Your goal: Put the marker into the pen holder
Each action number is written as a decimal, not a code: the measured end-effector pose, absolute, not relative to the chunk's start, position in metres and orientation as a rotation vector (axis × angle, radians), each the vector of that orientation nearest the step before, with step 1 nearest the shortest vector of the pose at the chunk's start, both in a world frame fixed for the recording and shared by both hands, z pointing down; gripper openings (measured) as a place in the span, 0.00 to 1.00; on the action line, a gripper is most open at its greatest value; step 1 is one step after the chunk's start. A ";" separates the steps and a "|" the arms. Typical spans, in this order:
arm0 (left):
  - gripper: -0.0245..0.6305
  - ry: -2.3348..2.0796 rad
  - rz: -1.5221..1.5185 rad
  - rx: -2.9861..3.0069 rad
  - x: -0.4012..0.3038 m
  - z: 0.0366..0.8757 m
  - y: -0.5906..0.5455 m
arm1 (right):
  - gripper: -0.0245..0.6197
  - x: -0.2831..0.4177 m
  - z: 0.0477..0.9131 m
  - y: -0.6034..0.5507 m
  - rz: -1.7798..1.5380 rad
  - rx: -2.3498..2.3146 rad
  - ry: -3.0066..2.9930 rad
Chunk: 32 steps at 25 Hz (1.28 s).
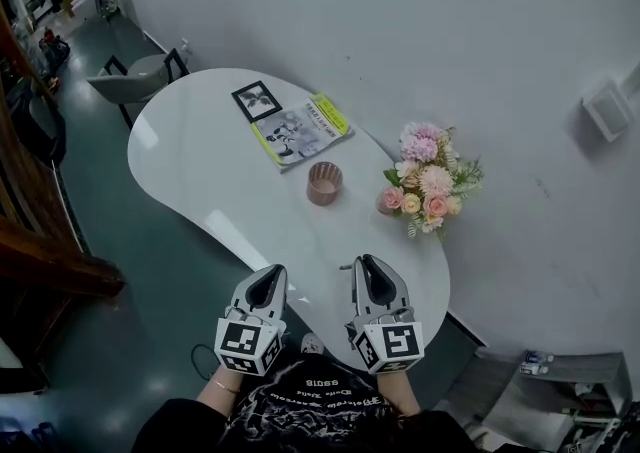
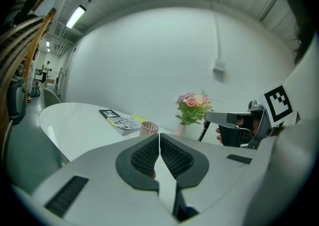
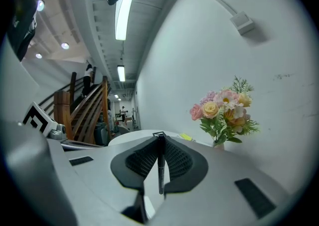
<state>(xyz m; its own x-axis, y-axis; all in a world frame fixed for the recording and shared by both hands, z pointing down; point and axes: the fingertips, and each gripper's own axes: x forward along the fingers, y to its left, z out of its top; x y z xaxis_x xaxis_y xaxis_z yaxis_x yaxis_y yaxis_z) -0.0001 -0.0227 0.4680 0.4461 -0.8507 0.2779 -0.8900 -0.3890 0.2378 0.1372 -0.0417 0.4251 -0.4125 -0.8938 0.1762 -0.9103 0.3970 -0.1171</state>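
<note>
A black marker stands upright between the pads of my right gripper, which is shut on it. In the left gripper view the same marker hangs down from the right gripper's tip. The pink mesh pen holder stands on the white table, well ahead of both grippers, and also shows in the left gripper view. My left gripper is shut with nothing in it. In the head view both the left gripper and the right gripper hover over the table's near edge.
A bouquet of pink and yellow flowers in a small vase stands right of the holder, by the wall. A magazine and a small framed picture lie further back. A chair stands at the far end.
</note>
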 end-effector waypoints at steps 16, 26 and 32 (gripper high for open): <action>0.08 -1.201 0.247 2.524 -0.035 0.467 -0.120 | 0.14 0.101 0.423 -0.116 0.308 1.923 -2.344; 0.08 -1.074 0.287 2.604 -0.059 0.467 -0.148 | 0.14 0.088 0.415 -0.141 0.281 2.085 -2.246; 0.08 -1.084 0.290 2.583 -0.066 0.467 -0.152 | 0.14 0.082 0.399 -0.158 0.248 2.077 -2.279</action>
<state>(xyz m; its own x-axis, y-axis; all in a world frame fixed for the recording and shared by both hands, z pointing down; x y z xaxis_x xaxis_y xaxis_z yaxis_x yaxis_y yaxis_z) -0.0662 -0.1524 0.4667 0.6907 -0.6549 0.3066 -0.7206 -0.6589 0.2159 0.0816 -0.1585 0.3989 -0.0975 -0.9849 0.1429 -0.9926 0.0858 -0.0856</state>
